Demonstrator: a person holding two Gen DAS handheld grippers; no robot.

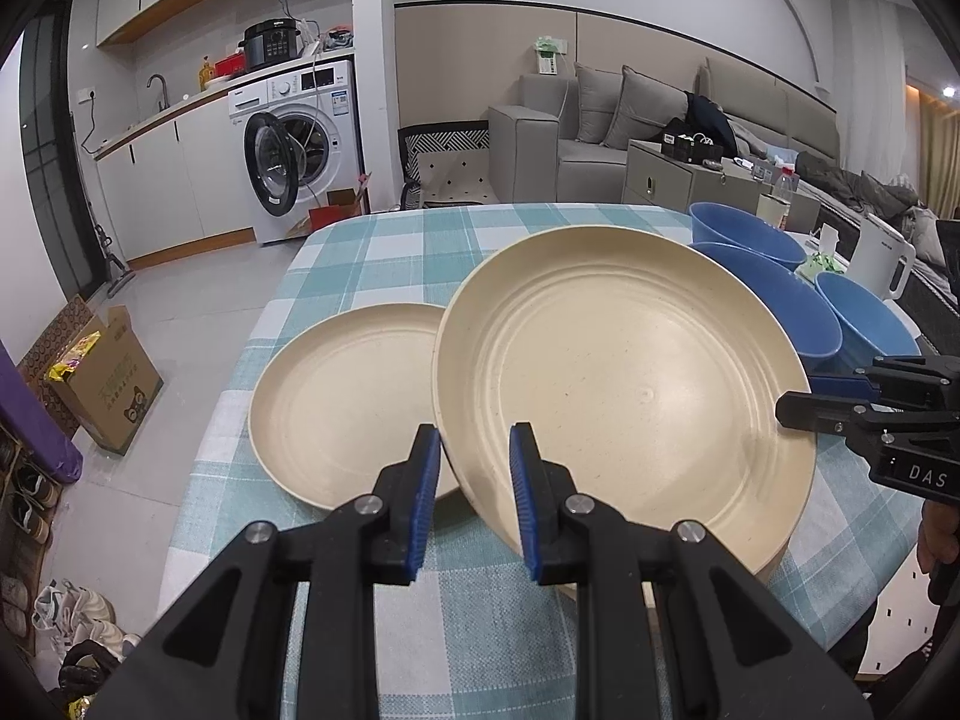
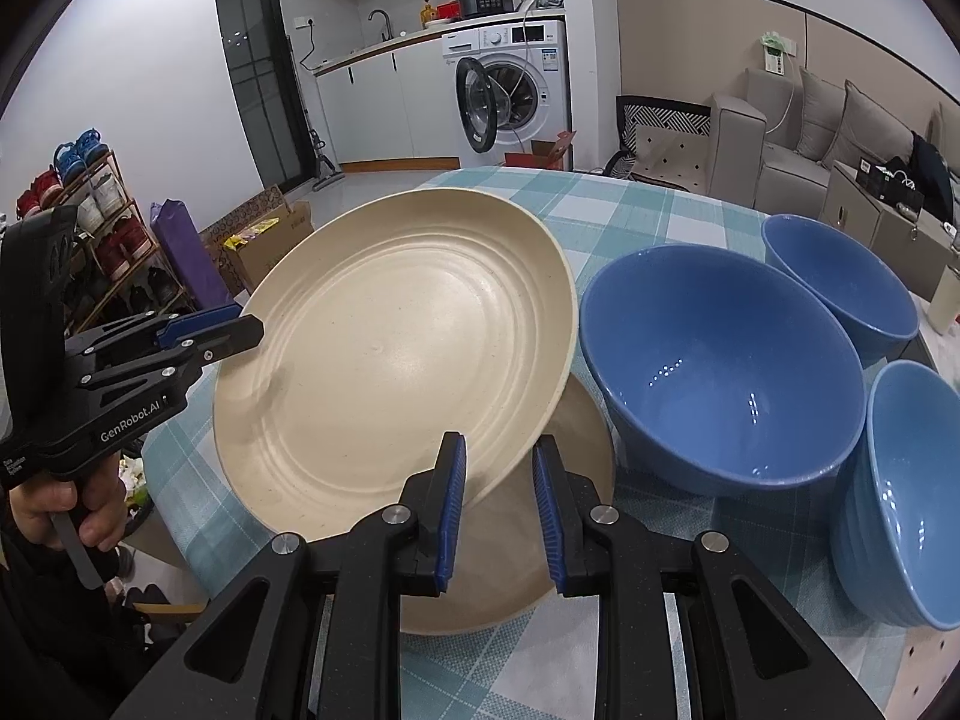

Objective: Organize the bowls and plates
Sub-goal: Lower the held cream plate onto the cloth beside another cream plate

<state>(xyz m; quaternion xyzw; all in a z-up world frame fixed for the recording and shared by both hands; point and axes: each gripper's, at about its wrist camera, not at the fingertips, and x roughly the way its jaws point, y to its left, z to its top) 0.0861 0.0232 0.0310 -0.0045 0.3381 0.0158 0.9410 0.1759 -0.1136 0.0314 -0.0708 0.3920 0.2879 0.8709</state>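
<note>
Cream plate tilted, rim pinched between left tool and right tool.

Matt, speckled cream plates with ridged rings, glossy blue bowls, checked woven tablecloth.

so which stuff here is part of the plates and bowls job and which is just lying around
Job:
- held cream plate
- cream plate on the table
- three blue bowls
- left claw, right claw

Lying about:
- white kettle
- cardboard box
- washing machine
</note>
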